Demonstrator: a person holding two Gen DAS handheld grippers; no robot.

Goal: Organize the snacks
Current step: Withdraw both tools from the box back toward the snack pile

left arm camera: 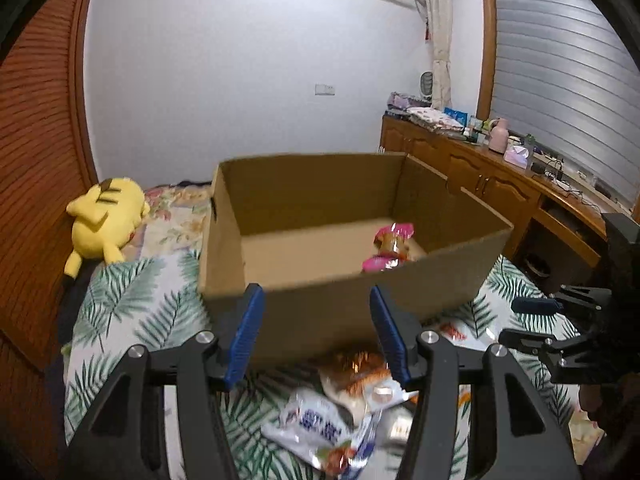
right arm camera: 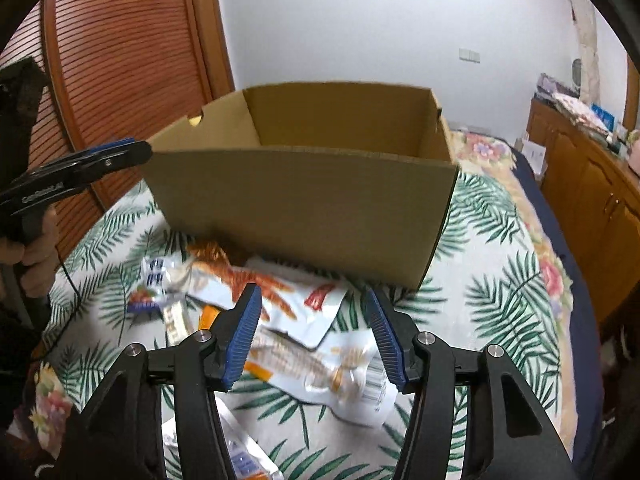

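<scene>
An open cardboard box [left arm camera: 352,280] [right arm camera: 304,208] stands on the bed, with a pink snack packet [left arm camera: 392,246] lying in its right part. My left gripper [left arm camera: 316,300] is open in front of the box's near wall, nothing between its fingers. Below it lie a bread packet [left arm camera: 356,376] and a white and blue packet [left arm camera: 316,428]. My right gripper [right arm camera: 312,300] is open above a white packet with orange print [right arm camera: 276,300] and a second white packet [right arm camera: 332,376]. A white and blue packet [right arm camera: 160,276] lies further left. Each gripper shows at the edge of the other's view.
A leaf-print bedcover [right arm camera: 492,280] lies under everything. A yellow plush toy [left arm camera: 106,220] rests at the bed's far left by the slatted wooden door [right arm camera: 120,60]. A wooden cabinet [left arm camera: 500,188] with clutter runs along the right. A hand [right arm camera: 36,248] holds the left gripper.
</scene>
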